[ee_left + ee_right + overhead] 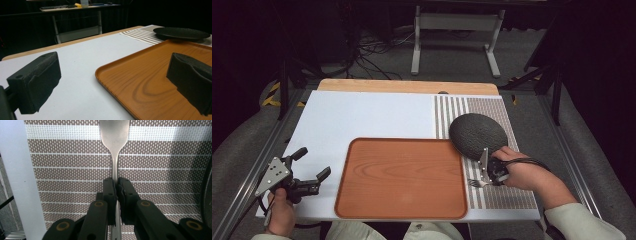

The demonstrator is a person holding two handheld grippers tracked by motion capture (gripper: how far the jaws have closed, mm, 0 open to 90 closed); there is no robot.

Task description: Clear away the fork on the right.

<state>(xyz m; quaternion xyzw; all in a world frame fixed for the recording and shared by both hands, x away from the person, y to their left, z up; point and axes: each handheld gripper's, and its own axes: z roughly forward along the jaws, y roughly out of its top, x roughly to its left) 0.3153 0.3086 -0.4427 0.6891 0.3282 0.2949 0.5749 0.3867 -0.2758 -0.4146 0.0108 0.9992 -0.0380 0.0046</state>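
**Desk:** Two grippers on the table seen from above — what are you doing with each?

**Caption:** From the high view, your left gripper [310,175] hovers at the near left with its jaws spread wide and nothing between them, just beside the left rim of the wooden tray [402,178]. Your right gripper [484,176] sits at the near right over the striped placemat [508,192], pinching a fork [475,183] whose tines point left toward the tray. A dark round plate [477,135] lies on the mat just beyond your right hand [517,170], its left edge overlapping the tray's far right corner.

**Desk:** And from the left gripper view?

**Caption:** Both foam-faced jaws stand well apart, one over the white tabletop [82,57], the other over the tray [150,75]. Nothing rests on the tray. The plate [181,33] shows at the far right, its rim over the tray's edge. You seem to keep this hand idle and ready, perhaps to steady the tray.

**Desk:** The right gripper view?

**Caption:** Your jaws are pressed together on the fork's handle [114,170], near its narrow neck, the handle running straight between them. That grip looks chosen for control of the tines. The placemat [162,167] lies beneath; whether the fork touches it I cannot tell.
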